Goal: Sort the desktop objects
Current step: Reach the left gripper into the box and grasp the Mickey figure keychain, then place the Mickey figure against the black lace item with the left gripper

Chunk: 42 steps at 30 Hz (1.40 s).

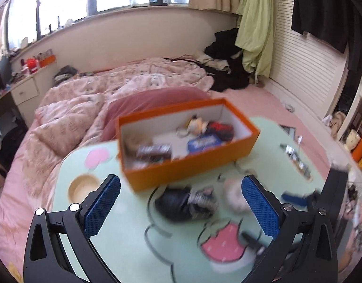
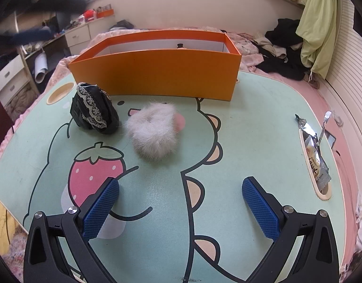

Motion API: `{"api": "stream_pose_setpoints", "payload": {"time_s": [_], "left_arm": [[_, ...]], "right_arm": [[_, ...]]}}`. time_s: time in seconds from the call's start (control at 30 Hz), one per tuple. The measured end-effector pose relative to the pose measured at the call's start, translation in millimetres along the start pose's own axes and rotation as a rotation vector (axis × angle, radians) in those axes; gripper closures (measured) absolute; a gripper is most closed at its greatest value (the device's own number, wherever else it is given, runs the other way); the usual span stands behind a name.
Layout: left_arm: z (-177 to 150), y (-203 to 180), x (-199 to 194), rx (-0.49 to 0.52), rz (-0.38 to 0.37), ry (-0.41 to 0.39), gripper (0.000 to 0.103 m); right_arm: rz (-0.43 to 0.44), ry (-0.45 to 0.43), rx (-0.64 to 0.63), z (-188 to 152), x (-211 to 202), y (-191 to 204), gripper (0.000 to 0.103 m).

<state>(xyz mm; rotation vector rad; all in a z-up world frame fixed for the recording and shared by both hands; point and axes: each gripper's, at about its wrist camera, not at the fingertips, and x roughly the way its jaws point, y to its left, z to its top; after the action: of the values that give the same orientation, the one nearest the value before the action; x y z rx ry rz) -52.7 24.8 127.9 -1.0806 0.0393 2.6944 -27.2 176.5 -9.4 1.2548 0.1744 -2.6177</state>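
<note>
While the orange box (image 2: 157, 70) stands along the far edge of the table (image 2: 251, 141), already holding several small things, two soft items lie loose on the table just in front of it: a black lace-trimmed fabric piece (image 2: 94, 108) toward the far left corner, and a white fluffy scrunchie (image 2: 155, 134) near the table's middle, the two close but apart. Both look light and limp, so they should squash under the pads rather than slip; the scrunchie is best pinched across its thick furry ring, the black piece at its bunched middle, where the lace would not snag. A snack wrapper (image 2: 315, 148) lies in the slot at the right edge. The right gripper (image 2: 181, 202) stands wide and empty, short of the scrunchie. The left gripper (image 1: 181, 202) is likewise wide with nothing between its jaws; its view is blurred, so finer detail there is uncertain.
</note>
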Motion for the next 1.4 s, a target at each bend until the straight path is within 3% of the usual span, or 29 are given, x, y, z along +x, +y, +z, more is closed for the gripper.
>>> {"api": "stream_pose_setpoints", "payload": {"time_s": [0.17,0.23,0.4,0.47,0.53,0.7,0.77,0.8,0.9,1.03,1.3,1.4], "left_arm": [[53.3,-6.6,65.9,-0.032,-0.038,0.129,0.019],[67.1,-7.1,103.8,-0.061,-0.024,0.204,0.032],[77.7,5.3,182.3,-0.213,-0.008,0.367,0.043],[76.7,10.9,202.1,-0.290,-0.025,0.408,0.057],[78.3,13.3,211.9,-0.340,-0.051,0.413,0.058],[75.2,6.8,223.6,-0.317,0.000,0.430,0.058],[75.6,-5.2,224.6,-0.231,0.034,0.447,0.058],[74.4,-11.6,224.2,-0.180,0.051,0.449,0.064],[71.4,-10.4,220.4,-0.152,0.054,0.433,0.066],[71.3,-0.5,194.3,-0.169,0.005,0.345,0.066],[67.5,-1.2,67.1,-0.126,-0.151,0.075,0.066],[43.6,-6.1,42.6,-0.093,-0.178,0.061,0.066]], "right_arm": [[0.001,-0.001,0.000,-0.3,-0.5,0.3,0.000],[0.003,-0.002,-0.001,0.3,-1.6,1.2,0.000],[0.009,-0.005,0.000,0.2,-1.2,0.8,0.000],[0.012,-0.006,0.002,-0.1,-0.9,0.2,0.000],[0.013,-0.008,0.002,0.2,-1.0,0.1,0.000],[0.015,-0.009,0.002,-0.2,-1.1,0.9,0.000],[0.015,-0.010,0.003,0.0,-1.0,1.6,0.000],[0.015,-0.010,0.002,-0.6,-0.7,1.3,0.000],[0.014,-0.011,0.002,0.0,-1.0,1.9,0.000],[0.014,-0.011,0.003,-0.5,-0.5,2.4,0.000],[0.014,-0.011,0.004,-0.4,0.0,3.3,0.000],[0.013,-0.011,0.004,0.0,-0.1,4.1,0.000]]}}
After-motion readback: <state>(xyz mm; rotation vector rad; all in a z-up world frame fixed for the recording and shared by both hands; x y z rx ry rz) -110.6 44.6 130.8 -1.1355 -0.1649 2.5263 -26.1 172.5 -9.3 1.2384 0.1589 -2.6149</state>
